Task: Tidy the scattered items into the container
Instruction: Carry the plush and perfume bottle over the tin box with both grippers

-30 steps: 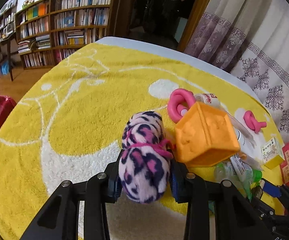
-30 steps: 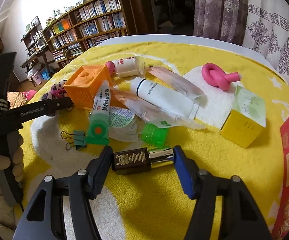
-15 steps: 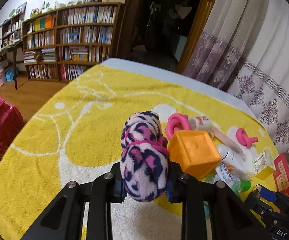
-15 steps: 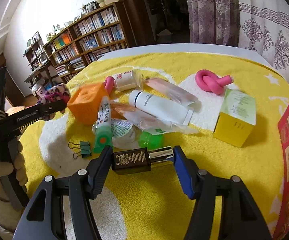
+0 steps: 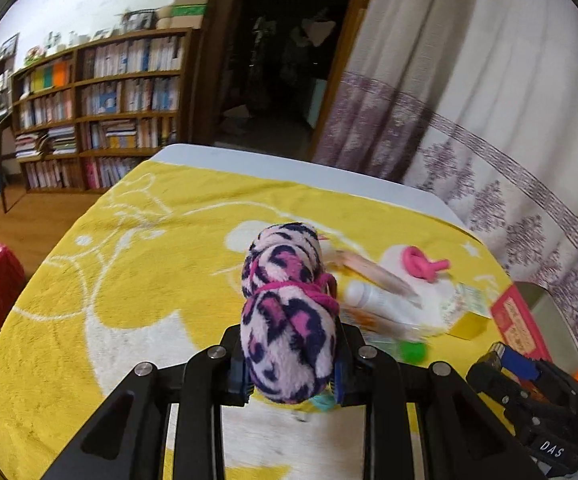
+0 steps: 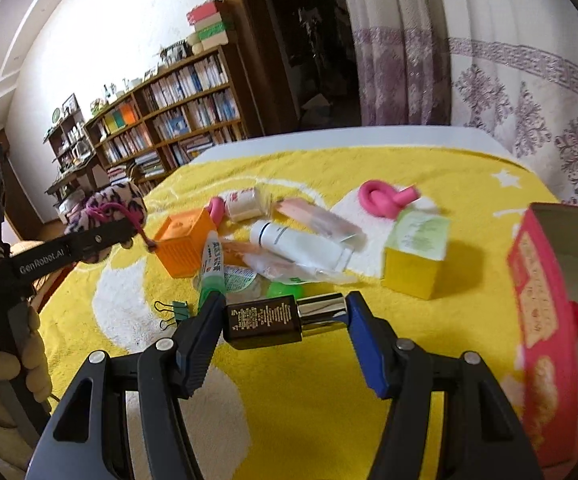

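Note:
My left gripper [image 5: 289, 372] is shut on a fluffy pink leopard-print roll [image 5: 285, 312] tied with a pink cord, held up above the yellow towel [image 5: 149, 280]. In the right wrist view that roll [image 6: 107, 210] hangs at the left in the left gripper's fingers. My right gripper [image 6: 285, 316] is shut on a small black bottle with a silver cap [image 6: 285, 318], lifted off the towel. The red-sided container [image 6: 541, 292] stands at the right edge. An orange cube [image 6: 187, 240], white tube [image 6: 301, 246], green-capped tube [image 6: 213, 264] and yellow box [image 6: 417, 260] lie scattered.
A pink knotted ring [image 6: 385, 200], a small white jar [image 6: 243, 206], clear wrappers [image 6: 317, 220], a green cap [image 6: 285, 292] and binder clips [image 6: 173, 312] lie on the towel. Bookshelves [image 5: 101, 108] stand behind, curtains [image 5: 489, 140] to the right. A gloved hand [image 6: 29, 356] holds the left gripper.
Both grippers have risen off the towel with their items. The left one carried the leopard roll up and rightward, away from the orange cube. The container has come into the right wrist view.

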`<state>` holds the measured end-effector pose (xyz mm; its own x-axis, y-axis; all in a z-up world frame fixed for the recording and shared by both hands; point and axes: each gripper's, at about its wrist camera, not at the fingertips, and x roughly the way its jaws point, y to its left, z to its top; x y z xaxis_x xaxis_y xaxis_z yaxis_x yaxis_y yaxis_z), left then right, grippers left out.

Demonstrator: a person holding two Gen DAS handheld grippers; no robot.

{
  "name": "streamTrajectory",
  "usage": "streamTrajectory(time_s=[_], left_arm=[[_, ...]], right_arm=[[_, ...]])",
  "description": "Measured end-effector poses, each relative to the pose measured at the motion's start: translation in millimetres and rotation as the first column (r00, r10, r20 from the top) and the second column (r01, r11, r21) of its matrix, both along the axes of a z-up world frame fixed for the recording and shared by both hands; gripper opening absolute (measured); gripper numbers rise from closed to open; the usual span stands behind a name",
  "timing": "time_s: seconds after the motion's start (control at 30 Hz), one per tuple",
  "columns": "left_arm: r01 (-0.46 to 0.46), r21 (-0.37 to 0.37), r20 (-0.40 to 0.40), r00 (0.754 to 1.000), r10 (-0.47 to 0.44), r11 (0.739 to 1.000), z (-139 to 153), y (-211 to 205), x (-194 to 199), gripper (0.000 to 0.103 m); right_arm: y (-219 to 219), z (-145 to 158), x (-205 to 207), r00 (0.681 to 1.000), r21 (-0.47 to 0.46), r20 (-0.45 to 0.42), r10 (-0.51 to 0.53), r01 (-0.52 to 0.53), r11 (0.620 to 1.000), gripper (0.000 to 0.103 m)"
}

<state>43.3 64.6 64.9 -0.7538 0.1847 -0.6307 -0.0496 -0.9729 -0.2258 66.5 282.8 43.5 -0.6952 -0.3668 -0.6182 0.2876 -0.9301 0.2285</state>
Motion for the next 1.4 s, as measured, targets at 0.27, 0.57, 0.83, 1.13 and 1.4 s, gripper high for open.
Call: streamTrajectory(time_s=[0.27,0.57,0.83,1.13,1.4], left_arm=[[0.131,-0.017,-0.011,0.991,-0.132,0.991,15,51,7,0.029],[0.32,-0.029,-0.01,0.947,-0.32,0.947,28,124,18,0.029],[0.466,-0.034,-0.006,0.885,-0.466,0.884,37,187,31,0.029],[0.591,-0.036,-0.003,0.806,-0.591,0.806,43,247,43,0.029],[0.651,-0.026,0.024,0.759,-0.65,0.759,40,285,44,0.029]], right_arm=[[61,27,31,0.985,0.0,-0.067,-0.16,0.16,0.987,0.065],[157,39,59,0.906,-0.013,-0.089,-0.413,0.413,0.911,0.065],[211,32,70,0.852,-0.025,-0.061,-0.52,0.52,0.854,0.065],[222,30,73,0.846,-0.034,-0.056,-0.53,0.529,0.848,0.065],[230,30,75,0.835,-0.029,-0.063,-0.546,0.546,0.838,0.065]])
